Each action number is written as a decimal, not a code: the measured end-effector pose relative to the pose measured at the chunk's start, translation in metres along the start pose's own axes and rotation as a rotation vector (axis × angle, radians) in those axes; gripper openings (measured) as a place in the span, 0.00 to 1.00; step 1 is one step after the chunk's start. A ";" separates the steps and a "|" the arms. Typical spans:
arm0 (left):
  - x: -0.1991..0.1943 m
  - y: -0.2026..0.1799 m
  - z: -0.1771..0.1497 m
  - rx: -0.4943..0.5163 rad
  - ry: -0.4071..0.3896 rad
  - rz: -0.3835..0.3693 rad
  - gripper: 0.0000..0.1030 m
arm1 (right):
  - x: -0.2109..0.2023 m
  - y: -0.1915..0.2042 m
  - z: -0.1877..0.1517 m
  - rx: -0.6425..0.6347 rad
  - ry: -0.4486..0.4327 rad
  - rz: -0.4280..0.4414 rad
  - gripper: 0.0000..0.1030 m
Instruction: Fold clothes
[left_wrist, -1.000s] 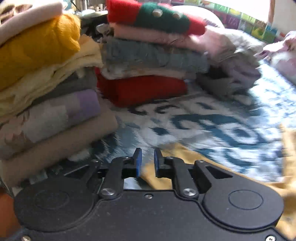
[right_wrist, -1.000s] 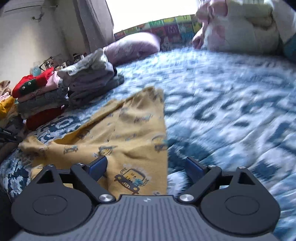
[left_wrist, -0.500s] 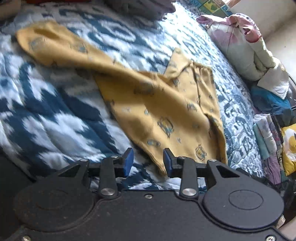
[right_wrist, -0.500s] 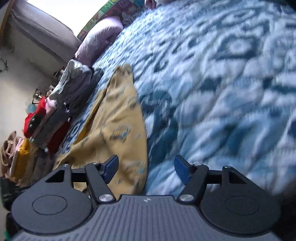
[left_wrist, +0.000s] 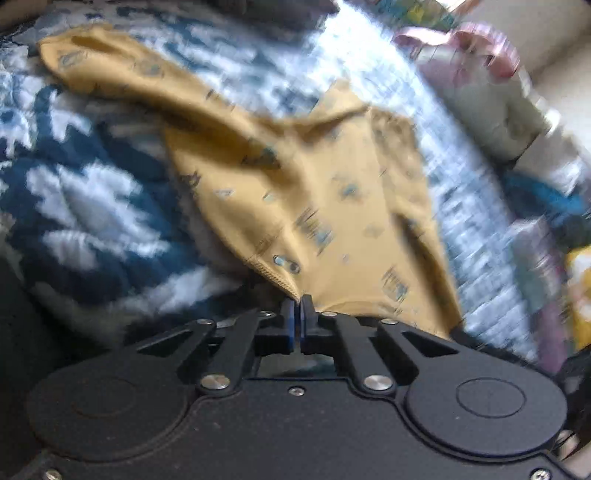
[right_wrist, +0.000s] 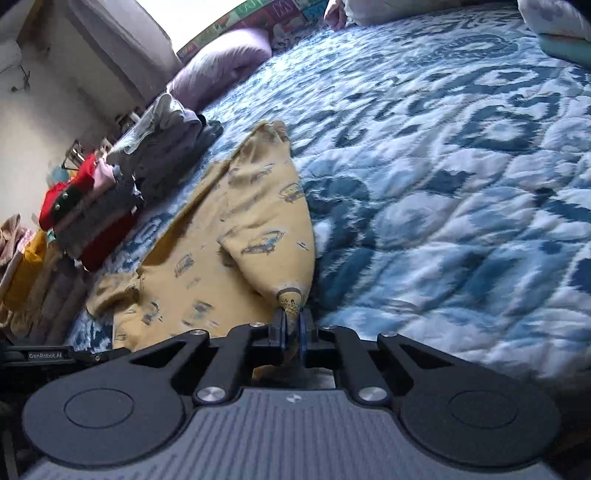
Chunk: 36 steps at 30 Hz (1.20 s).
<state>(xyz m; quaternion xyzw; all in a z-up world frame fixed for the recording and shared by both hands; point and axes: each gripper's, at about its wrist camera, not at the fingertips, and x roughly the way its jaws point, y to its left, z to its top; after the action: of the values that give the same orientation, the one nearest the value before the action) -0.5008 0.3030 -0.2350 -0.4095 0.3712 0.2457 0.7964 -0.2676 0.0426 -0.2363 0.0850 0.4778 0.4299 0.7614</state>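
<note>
Both sets of jaws have just closed: the left gripper (left_wrist: 297, 303) pinches a hemmed corner of the mustard-yellow cotton garment printed with little cars (left_wrist: 303, 192), the right gripper (right_wrist: 291, 322) clamps another bunched corner. The garment lies rumpled on the blue-and-white quilted bed (right_wrist: 443, 184), beside stacked folded clothes (right_wrist: 110, 192).

Blue-and-white quilted bed (right_wrist: 461, 192) with yellow car-print pajama pants (right_wrist: 236, 236) spread on it; folded clothes stacks (right_wrist: 110, 195) left of them, lilac pillow (right_wrist: 221, 62) beyond.
</note>
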 end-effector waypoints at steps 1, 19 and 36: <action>0.001 0.000 0.000 0.007 0.011 0.008 0.04 | 0.003 -0.002 -0.001 0.001 0.018 -0.018 0.13; -0.009 -0.071 0.111 0.450 -0.189 0.100 0.18 | 0.030 0.095 -0.005 -0.413 -0.115 0.082 0.44; 0.127 -0.122 0.151 0.929 -0.150 0.342 0.20 | 0.082 0.095 0.013 -0.340 -0.030 0.206 0.44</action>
<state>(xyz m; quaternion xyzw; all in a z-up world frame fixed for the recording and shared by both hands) -0.2809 0.3736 -0.2197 0.0742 0.4448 0.2101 0.8675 -0.2972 0.1653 -0.2319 0.0099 0.3758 0.5788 0.7237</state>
